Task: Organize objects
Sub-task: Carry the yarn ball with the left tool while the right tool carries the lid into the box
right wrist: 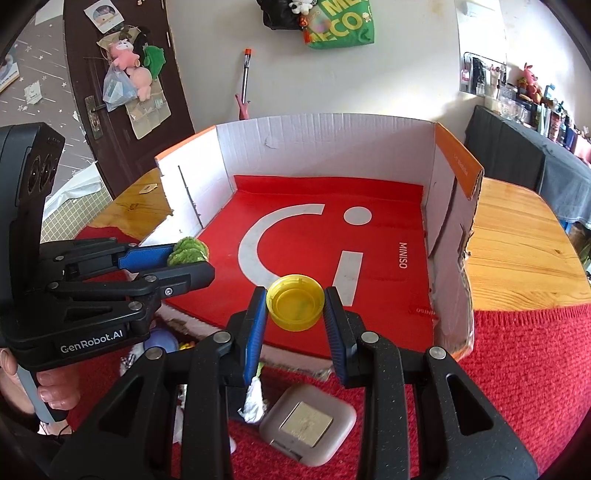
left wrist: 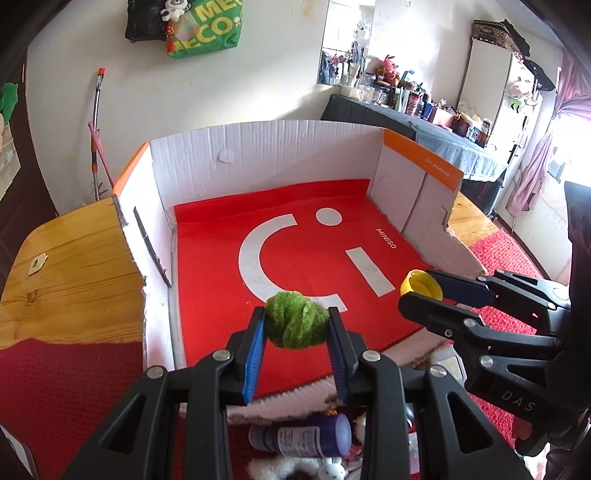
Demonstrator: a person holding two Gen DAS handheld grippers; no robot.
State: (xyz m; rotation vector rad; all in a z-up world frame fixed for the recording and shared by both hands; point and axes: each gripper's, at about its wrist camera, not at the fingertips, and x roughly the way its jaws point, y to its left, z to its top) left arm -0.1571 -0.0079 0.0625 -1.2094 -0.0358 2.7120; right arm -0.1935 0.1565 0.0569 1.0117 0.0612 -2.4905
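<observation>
Currently, the left gripper (left wrist: 297, 325) is pinching a green fuzzy ball (left wrist: 297, 319) between its blue pads, above the near edge of the red-floored cardboard box (left wrist: 258, 155). At its 2 o'clock, the right gripper (right wrist: 295, 309) is clamping a yellow bottle cap (right wrist: 295, 307), open side facing the camera. Both are hanging over the box's open front, just beside each other.

A green bag (right wrist: 341, 26) hangs on the white wall, plush toys (right wrist: 129, 64) on the brown door (right wrist: 110, 122).
</observation>
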